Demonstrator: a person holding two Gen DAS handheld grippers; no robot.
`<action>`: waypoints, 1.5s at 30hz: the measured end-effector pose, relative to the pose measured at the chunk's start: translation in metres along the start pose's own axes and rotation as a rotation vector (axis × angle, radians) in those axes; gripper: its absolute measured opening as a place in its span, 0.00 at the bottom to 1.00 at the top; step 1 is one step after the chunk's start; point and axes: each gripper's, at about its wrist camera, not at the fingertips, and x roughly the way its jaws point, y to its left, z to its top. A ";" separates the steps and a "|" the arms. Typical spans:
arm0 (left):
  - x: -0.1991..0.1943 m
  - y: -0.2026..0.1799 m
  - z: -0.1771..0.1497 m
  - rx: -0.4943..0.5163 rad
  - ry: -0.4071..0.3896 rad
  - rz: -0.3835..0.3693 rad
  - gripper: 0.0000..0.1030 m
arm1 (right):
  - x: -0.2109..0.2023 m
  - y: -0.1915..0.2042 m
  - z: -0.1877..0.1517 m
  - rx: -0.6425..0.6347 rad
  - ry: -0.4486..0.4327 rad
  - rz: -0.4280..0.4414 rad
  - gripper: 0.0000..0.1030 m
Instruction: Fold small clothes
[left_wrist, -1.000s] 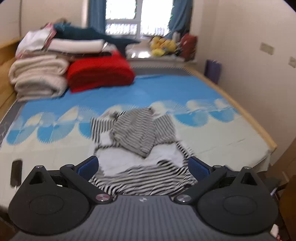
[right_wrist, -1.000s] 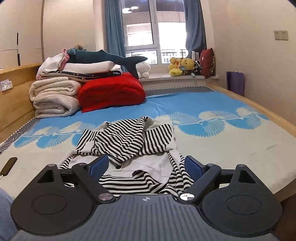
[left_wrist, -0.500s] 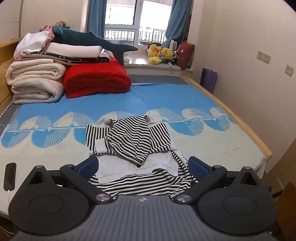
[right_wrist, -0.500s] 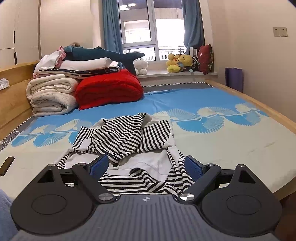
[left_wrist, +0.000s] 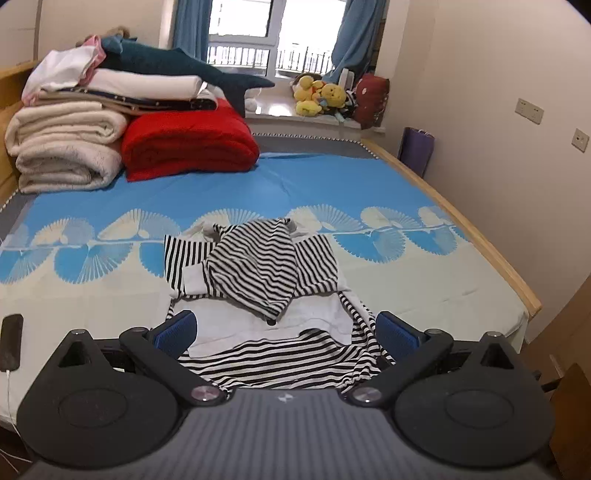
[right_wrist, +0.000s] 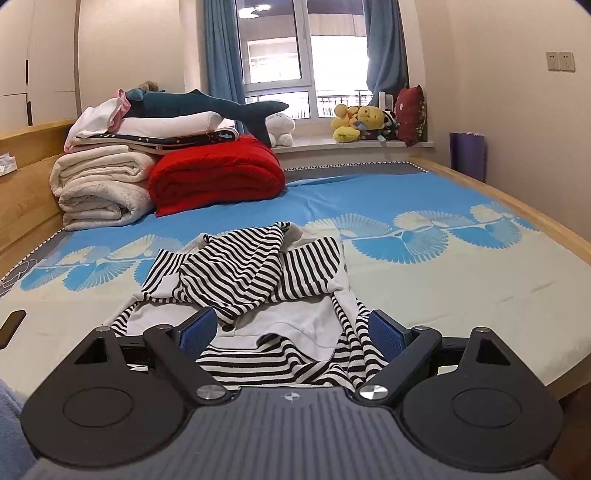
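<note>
A black-and-white striped garment (left_wrist: 258, 280) lay rumpled on the near half of the bed (left_wrist: 406, 184), on the pale part of a blue bedspread printed with fan shapes. Its hood was flopped forward over the chest, the white lining showed in a broad band below that, and the striped hem bunched toward the bed's near edge.

The left tool (left_wrist: 286, 328) hung above that hem with its jaws spread wide, one blue pad (left_wrist: 177, 328) at each side of the cloth and nothing gripped between them. The right tool (right_wrist: 291, 332) sat lower and nearer the mattress, likewise gaping wide, its pads (right_wrist: 384, 332) flanking the hem; whether they brushed the fabric I could not tell.

At the head of the bed stood a stack of cream blankets (left_wrist: 62, 147) with folded white linen on top and a plush shark (left_wrist: 177, 62) lying across it, and just beside the stack a folded red blanket (left_wrist: 188, 144). Stuffed toys (right_wrist: 358, 122) crowded the window sill between blue curtains. A dark phone (left_wrist: 11, 343) lay on the bed's left edge, well apart from the garment. A purple bag (right_wrist: 467, 155) leaned by the right-hand wall.
</note>
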 end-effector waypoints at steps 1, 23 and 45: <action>0.008 0.002 -0.001 0.003 0.014 0.013 1.00 | 0.003 -0.001 -0.001 0.002 0.007 0.000 0.87; 0.309 0.167 -0.103 -0.128 0.355 0.377 1.00 | 0.176 -0.073 -0.030 0.067 0.310 -0.071 0.88; 0.342 0.210 -0.140 -0.090 0.334 0.200 1.00 | 0.223 -0.087 -0.053 0.055 0.510 -0.085 0.94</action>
